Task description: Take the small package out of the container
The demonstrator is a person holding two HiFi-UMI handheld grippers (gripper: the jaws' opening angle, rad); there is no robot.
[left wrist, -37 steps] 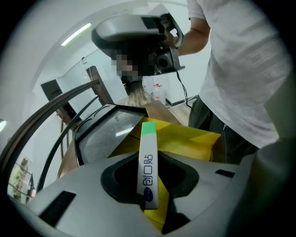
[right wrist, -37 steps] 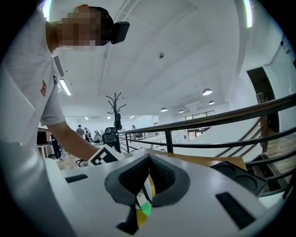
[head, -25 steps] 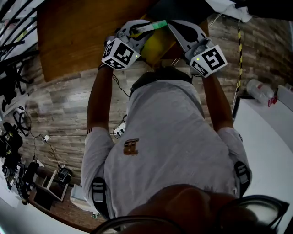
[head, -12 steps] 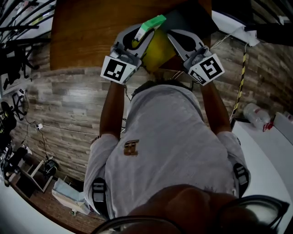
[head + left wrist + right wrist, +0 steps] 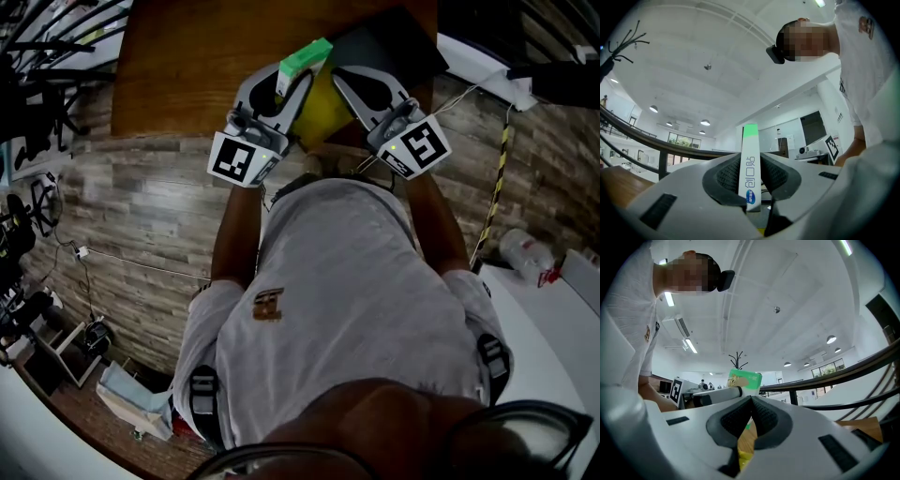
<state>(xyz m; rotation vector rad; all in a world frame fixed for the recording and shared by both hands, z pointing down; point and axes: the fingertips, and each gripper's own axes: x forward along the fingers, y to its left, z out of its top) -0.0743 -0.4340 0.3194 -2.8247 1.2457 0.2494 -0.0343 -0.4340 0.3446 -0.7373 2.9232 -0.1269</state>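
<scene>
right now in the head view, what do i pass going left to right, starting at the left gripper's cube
left gripper's marker cube → small package → yellow container → right gripper's marker cube → plastic bottle

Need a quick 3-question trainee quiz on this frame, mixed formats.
1. Which gripper has the small package? A: left gripper. B: right gripper. C: neither.
2. True or false: the left gripper's jaws stand wide apart with nothing between them.
3. Fill in: the end of the small package that sticks out past the jaws is ___ in colour.
Key: 1 A. 2 false, the pads press on the package. 3 green.
</scene>
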